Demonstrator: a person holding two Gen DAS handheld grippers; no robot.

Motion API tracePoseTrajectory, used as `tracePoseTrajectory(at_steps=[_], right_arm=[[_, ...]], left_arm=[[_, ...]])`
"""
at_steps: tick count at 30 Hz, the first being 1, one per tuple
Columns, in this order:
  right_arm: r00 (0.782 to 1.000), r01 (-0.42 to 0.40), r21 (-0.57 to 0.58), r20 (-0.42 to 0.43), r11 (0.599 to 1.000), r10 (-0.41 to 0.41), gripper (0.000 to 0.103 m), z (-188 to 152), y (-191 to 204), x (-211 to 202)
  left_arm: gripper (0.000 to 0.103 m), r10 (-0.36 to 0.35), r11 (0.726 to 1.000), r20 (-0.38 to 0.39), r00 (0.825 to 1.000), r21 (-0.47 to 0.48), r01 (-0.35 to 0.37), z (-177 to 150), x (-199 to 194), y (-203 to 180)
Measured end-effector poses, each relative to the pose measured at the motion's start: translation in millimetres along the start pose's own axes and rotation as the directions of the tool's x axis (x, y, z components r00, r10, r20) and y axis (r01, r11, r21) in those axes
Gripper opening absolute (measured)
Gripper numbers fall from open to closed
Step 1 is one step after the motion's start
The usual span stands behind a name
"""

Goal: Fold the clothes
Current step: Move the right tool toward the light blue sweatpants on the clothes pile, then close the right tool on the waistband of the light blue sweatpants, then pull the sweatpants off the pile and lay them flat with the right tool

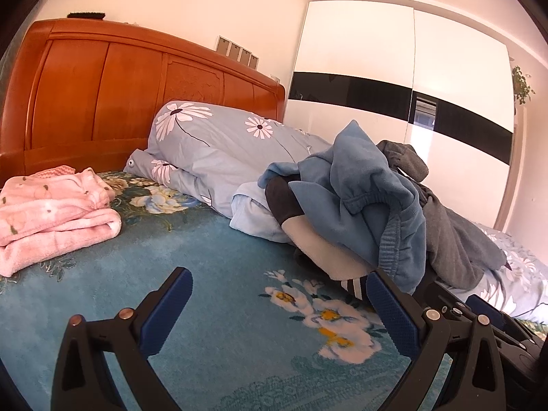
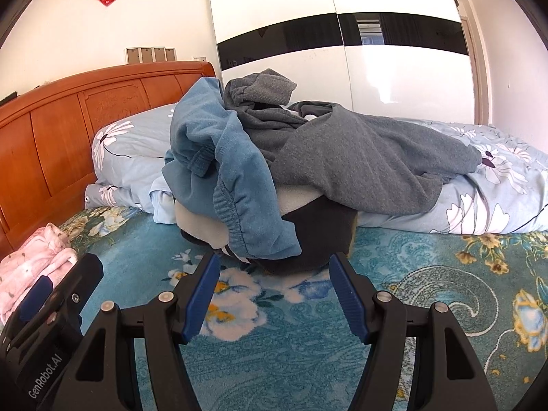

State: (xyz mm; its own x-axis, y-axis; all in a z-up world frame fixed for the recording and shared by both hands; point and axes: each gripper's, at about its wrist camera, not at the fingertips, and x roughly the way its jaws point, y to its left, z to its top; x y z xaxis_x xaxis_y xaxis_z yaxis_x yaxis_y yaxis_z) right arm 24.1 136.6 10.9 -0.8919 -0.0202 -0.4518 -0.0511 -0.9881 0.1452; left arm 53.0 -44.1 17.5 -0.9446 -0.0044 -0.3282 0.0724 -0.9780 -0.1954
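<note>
A heap of unfolded clothes lies on the bed: a blue sweatshirt (image 1: 363,202) (image 2: 236,167) on top, a grey garment (image 1: 455,229) (image 2: 359,157) draped to its right, and a black-and-cream fleece piece (image 1: 308,236) (image 2: 318,236) underneath. My left gripper (image 1: 279,294) is open and empty, low over the bed cover, to the left front of the heap. My right gripper (image 2: 274,281) is open and empty, right in front of the heap's near edge. The right gripper's body shows at the left wrist view's lower right (image 1: 486,311); the left gripper's body shows at the right wrist view's lower left (image 2: 51,311).
A folded pink fleece garment (image 1: 51,215) (image 2: 30,267) lies at the left by the wooden headboard (image 1: 102,96) (image 2: 51,130). A light-blue flowered duvet (image 1: 219,144) (image 2: 496,185) is rolled up behind the heap. The teal flowered bed cover (image 1: 222,291) (image 2: 428,291) spreads in front. A white wardrobe (image 1: 394,85) stands behind.
</note>
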Motion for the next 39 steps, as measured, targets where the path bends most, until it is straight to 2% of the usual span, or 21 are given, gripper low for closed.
tracePoseTrajectory(at_steps=[5, 7, 9, 11, 13, 17, 19, 22, 24, 26, 28, 30, 31, 33, 35, 39], right_arm=[[0.998, 0.024, -0.040, 0.066, 0.999, -0.021, 0.068, 8.1, 3.0, -12.6], [0.997, 0.032, -0.028, 0.072, 0.999, -0.030, 0.068, 14.7, 1.6, -13.6], [0.997, 0.032, -0.005, 0.069, 0.999, -0.032, 0.068, 25.1, 0.8, -10.2], [0.998, 0.004, 0.012, 0.061, 1.000, -0.005, 0.068, 37.8, 2.8, -2.0], [0.999, -0.029, -0.019, 0.038, 0.999, 0.030, 0.068, 56.8, 11.6, 13.2], [0.998, -0.063, -0.090, -0.018, 0.994, 0.061, 0.068, 90.4, 34.4, 43.8], [0.996, -0.067, -0.106, -0.058, 0.992, 0.061, 0.068, 99.1, 42.1, 58.1], [0.997, -0.042, -0.164, -0.073, 0.986, 0.030, 0.067, 106.3, 54.3, 69.9], [0.993, -0.041, -0.213, -0.116, 0.976, 0.016, 0.059, 109.0, 61.9, 86.3], [0.987, -0.026, -0.232, -0.161, 0.972, -0.012, 0.037, 109.9, 65.0, 99.8], [0.980, -0.025, -0.234, -0.198, 0.972, -0.022, 0.022, 111.6, 66.2, 109.9], [0.973, -0.095, -0.172, -0.222, 0.980, 0.056, 0.017, 119.4, 61.8, 106.7], [0.965, -0.159, -0.117, -0.230, 0.980, 0.129, 0.015, 125.5, 57.3, 101.8], [0.927, -0.300, 0.000, -0.235, 0.954, 0.291, 0.014, 137.2, 48.3, 91.4], [0.864, -0.446, 0.101, -0.210, 0.889, 0.458, 0.013, 145.6, 42.4, 73.3], [0.748, -0.635, 0.120, -0.151, 0.763, 0.646, 0.013, 152.6, 40.2, 14.9]], left_arm=[[0.103, -0.026, 1.000, -0.039, 0.999, -0.006, 0.025, 2.1, -5.7, 6.8], [0.103, -0.044, 0.999, -0.075, 0.996, -0.015, 0.043, 1.6, -10.6, 13.1], [0.103, -0.043, 0.999, -0.097, 0.994, 0.020, 0.045, 0.8, -15.9, 17.4], [0.103, -0.032, 0.998, -0.109, 0.994, 0.054, 0.038, 1.4, -21.6, 22.2], [0.103, -0.024, 0.998, -0.110, 0.994, 0.048, 0.029, 3.8, -26.9, 29.9], [0.103, -0.032, 0.999, -0.124, 0.992, -0.034, 0.028, 13.4, -35.5, 48.7], [0.103, -0.027, 0.999, -0.120, 0.992, -0.050, 0.021, 18.9, -41.5, 54.7], [0.103, -0.010, 0.999, -0.103, 0.995, -0.050, 0.005, 27.3, -51.9, 60.2], [0.103, -0.005, 0.998, -0.102, 0.995, -0.057, -0.001, 32.4, -57.9, 63.2], [0.103, -0.006, 0.998, -0.098, 0.995, -0.063, 0.000, 37.0, -64.0, 65.4], [0.103, 0.006, 0.999, -0.089, 0.996, -0.050, -0.010, 40.4, -70.3, 66.5], [0.103, 0.019, 0.999, -0.084, 0.996, -0.037, -0.022, 43.7, -75.2, 68.3], [0.103, 0.022, 0.999, -0.083, 0.996, -0.043, -0.026, 45.1, -77.2, 70.2], [0.103, 0.024, 0.998, -0.081, 0.996, -0.061, -0.029, 47.6, -81.6, 74.8], [0.103, 0.026, 0.996, -0.077, 0.997, -0.081, -0.032, 50.4, -87.1, 80.0], [0.103, 0.057, 0.995, -0.057, 0.997, -0.075, -0.062, 55.9, -101.0, 88.7]])
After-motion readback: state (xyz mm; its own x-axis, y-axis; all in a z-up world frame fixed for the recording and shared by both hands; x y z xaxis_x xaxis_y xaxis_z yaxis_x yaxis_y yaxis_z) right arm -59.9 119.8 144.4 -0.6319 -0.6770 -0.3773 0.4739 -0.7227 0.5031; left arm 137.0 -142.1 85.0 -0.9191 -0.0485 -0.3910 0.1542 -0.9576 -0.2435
